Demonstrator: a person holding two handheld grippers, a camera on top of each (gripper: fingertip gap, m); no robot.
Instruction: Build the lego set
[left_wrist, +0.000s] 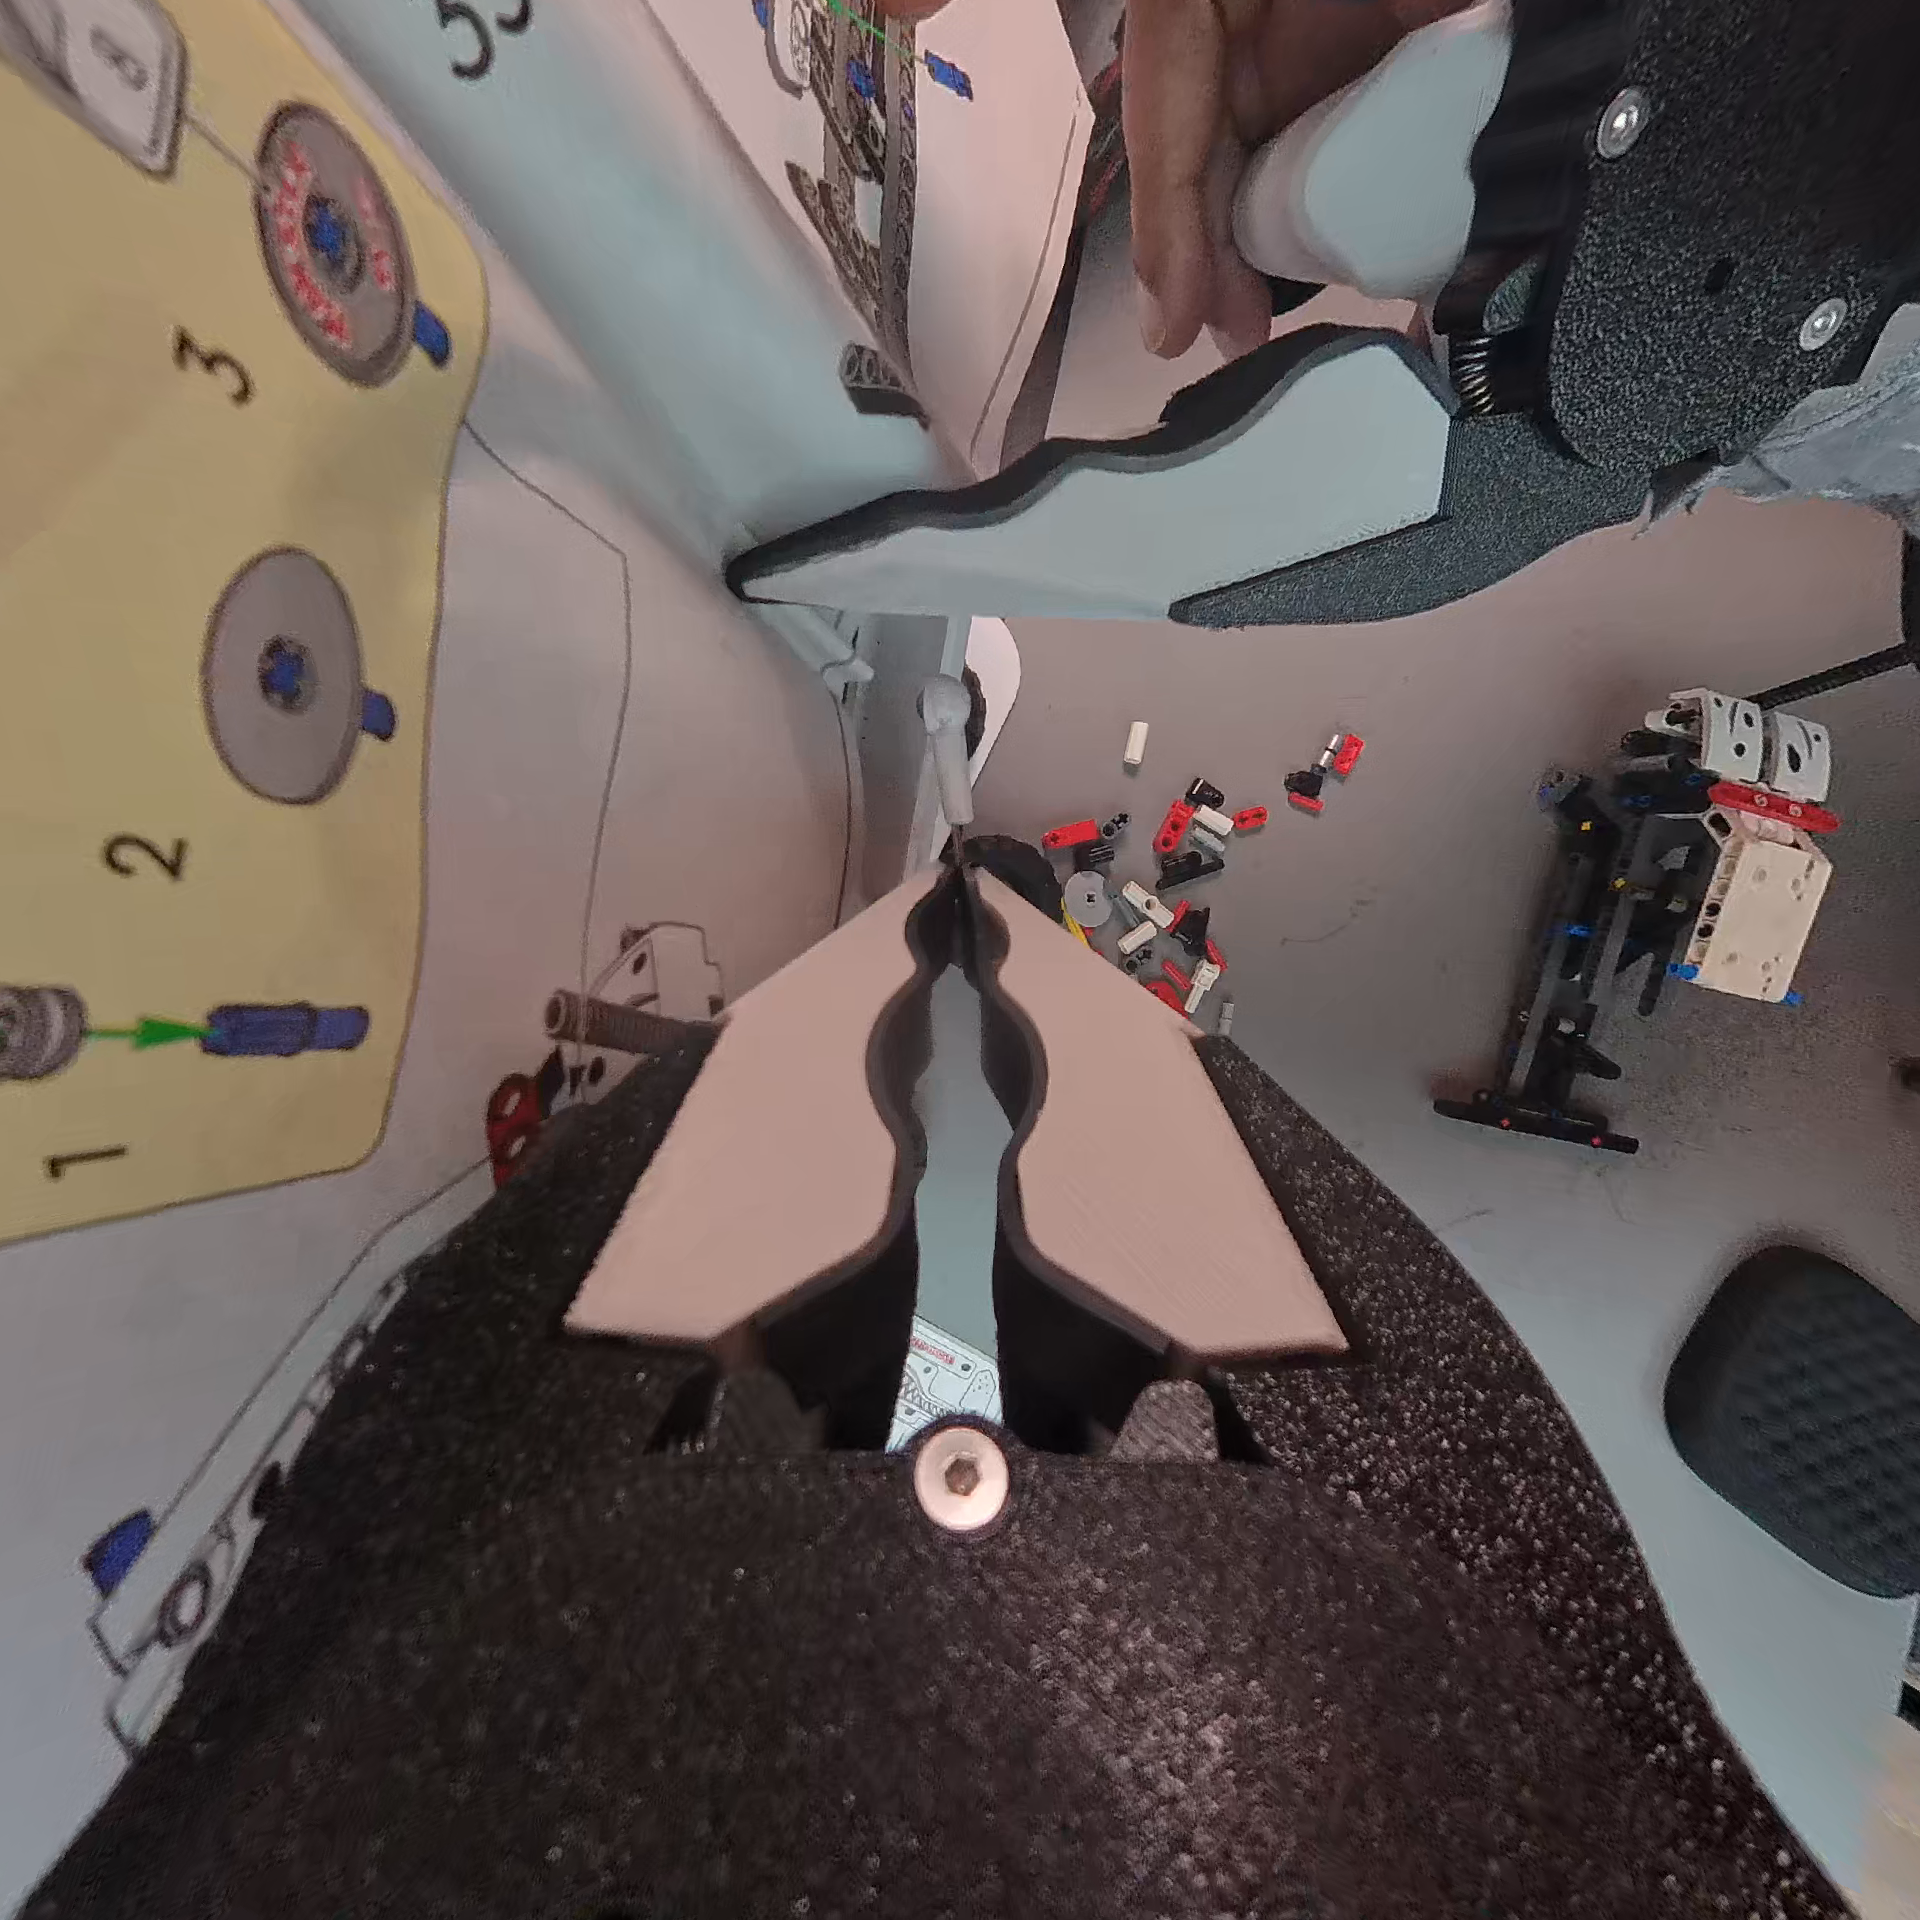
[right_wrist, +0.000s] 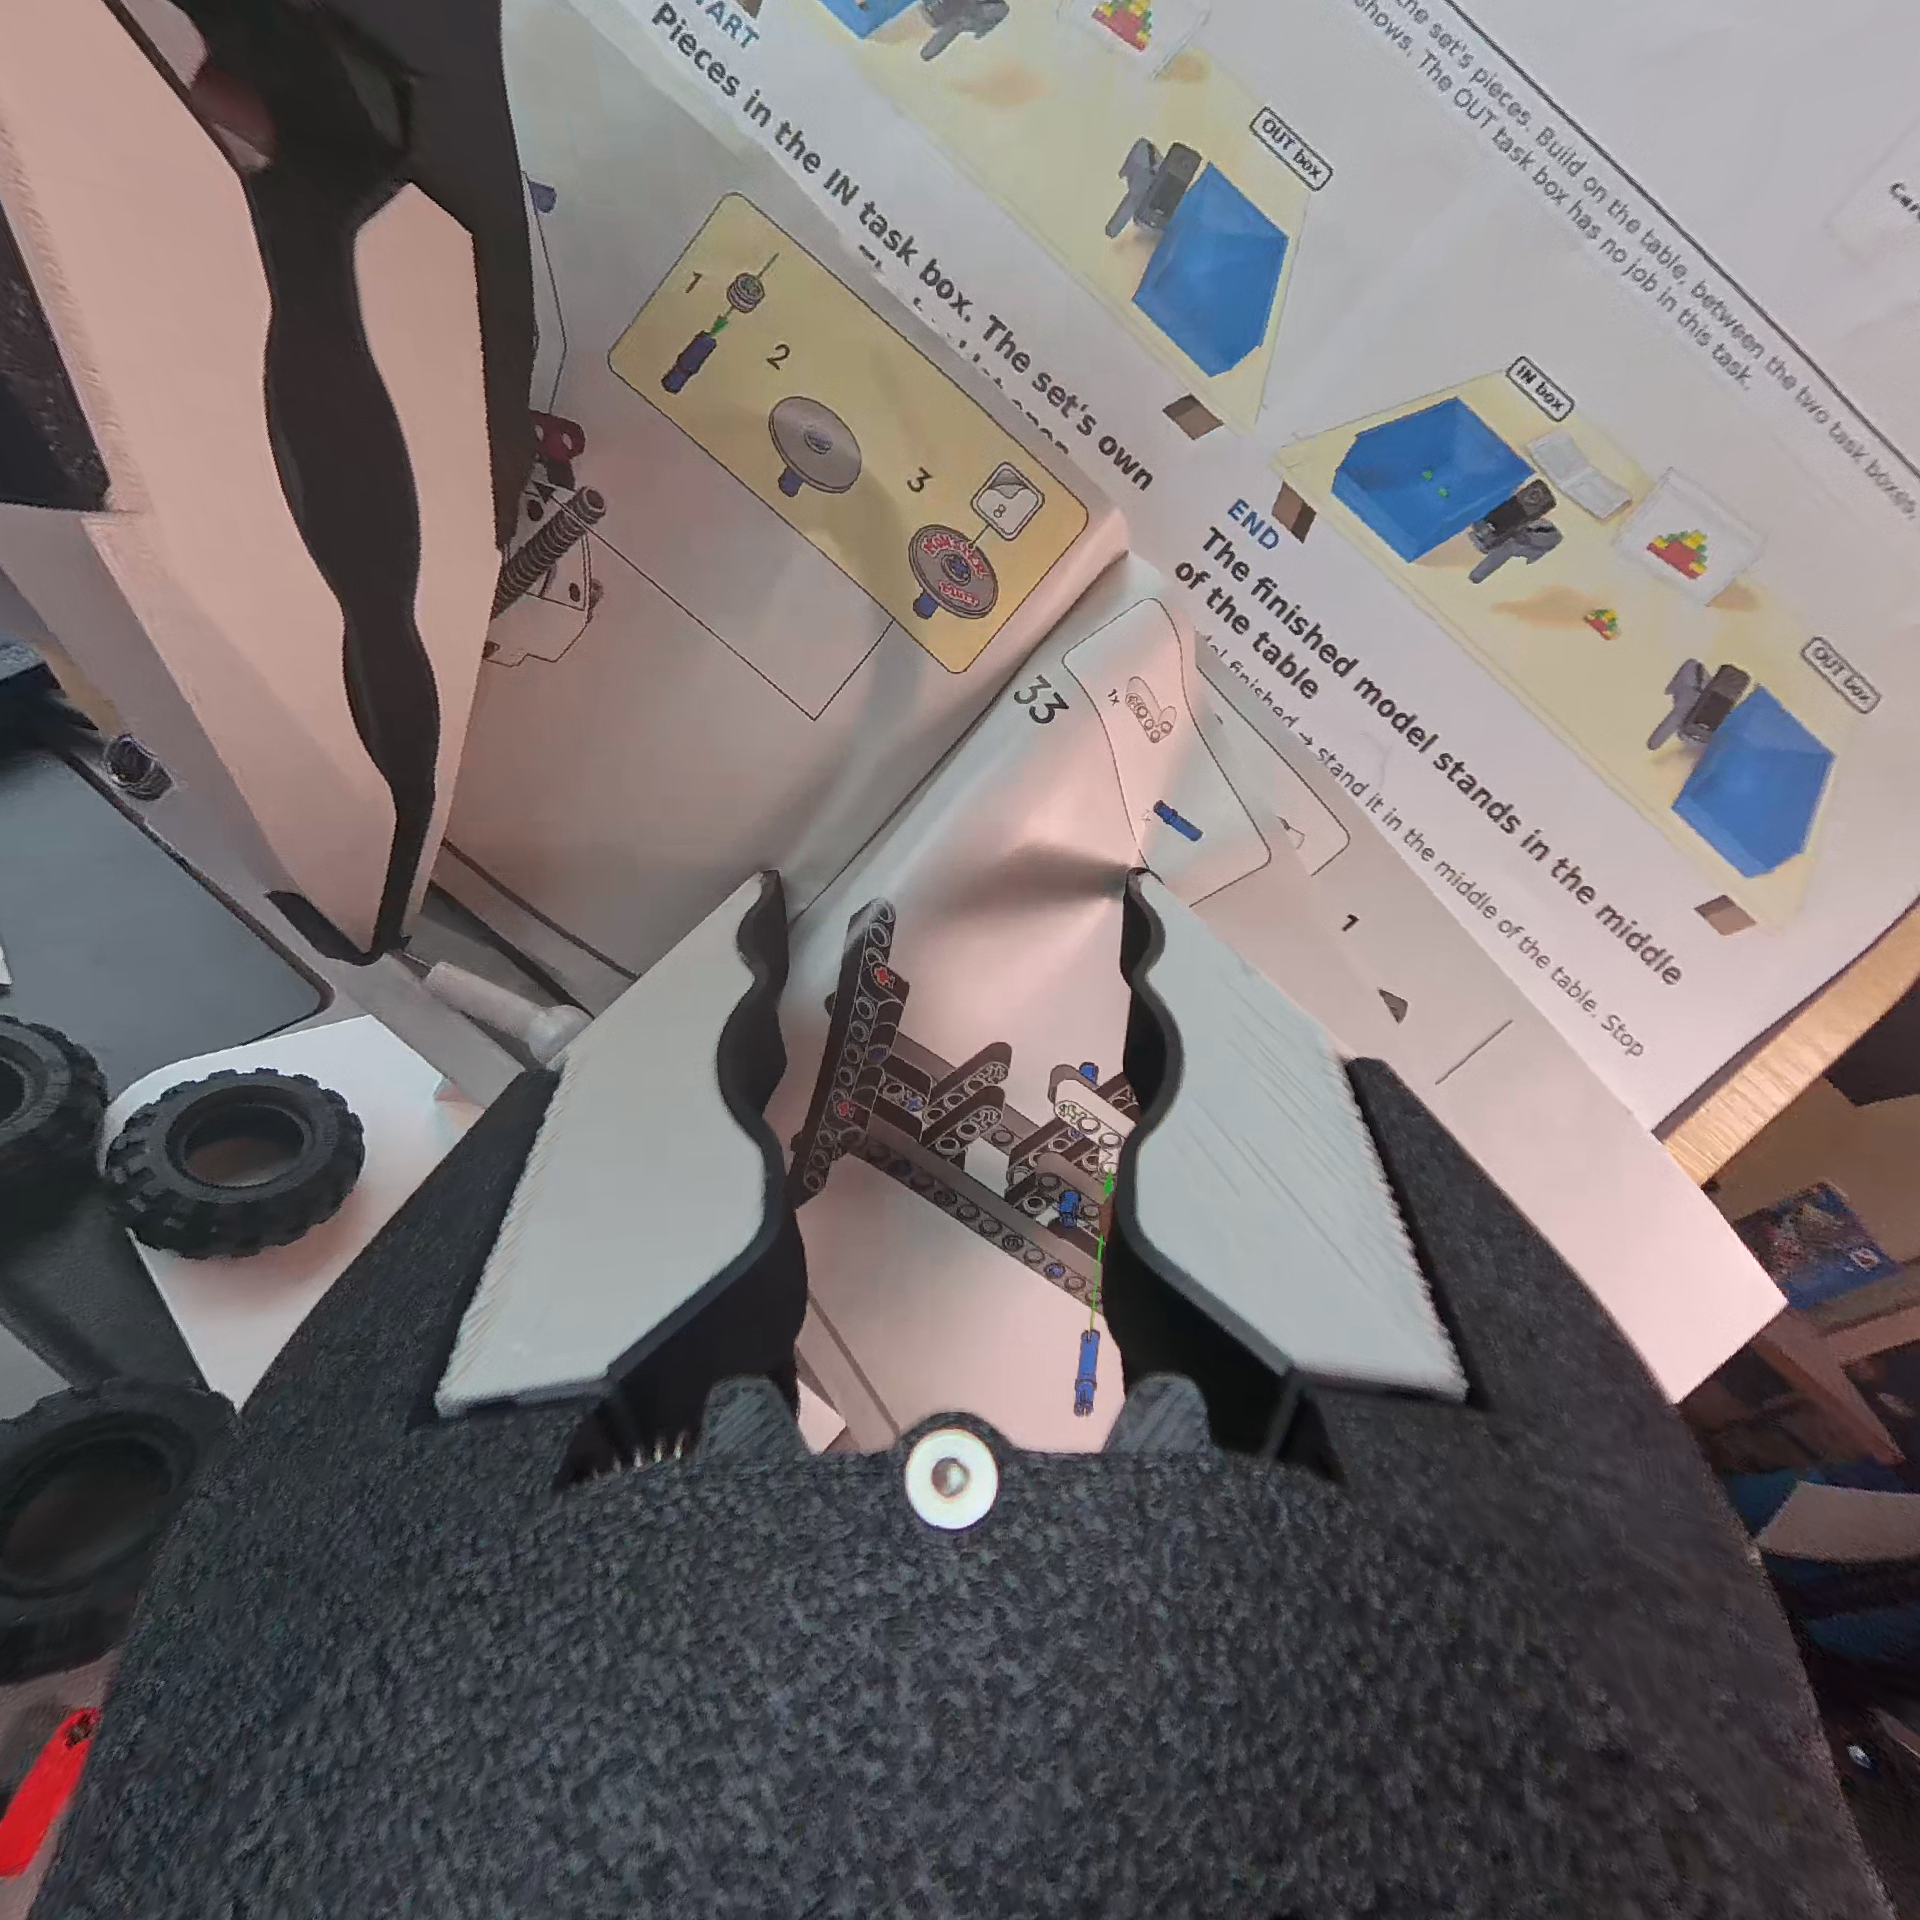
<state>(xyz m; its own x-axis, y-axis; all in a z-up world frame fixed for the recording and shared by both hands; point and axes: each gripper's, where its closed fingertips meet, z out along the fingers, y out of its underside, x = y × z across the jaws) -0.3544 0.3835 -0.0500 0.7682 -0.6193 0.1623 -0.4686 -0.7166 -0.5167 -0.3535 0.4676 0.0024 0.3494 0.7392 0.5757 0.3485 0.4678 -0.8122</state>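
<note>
Left gripper (left_wrist: 958, 873): fingertips pressed together, apparently pinching the edge of the glossy printed instruction booklet (left_wrist: 540, 644); what's between the tips isn't clear. Right gripper (right_wrist: 951, 894): fingers spread, empty, hovering over the booklet page. Black rubber tyres (right_wrist: 234, 1164) at 9 o'clock in the right wrist view. In the left wrist view, loose red, black and white lego pieces (left_wrist: 1164, 883) on the table at 1 o'clock, half-built grey-and-white lego model (left_wrist: 1662, 914) at 3 o'clock. No containers visible. White printed task sheet (right_wrist: 1455, 520) beyond the booklet.
</note>
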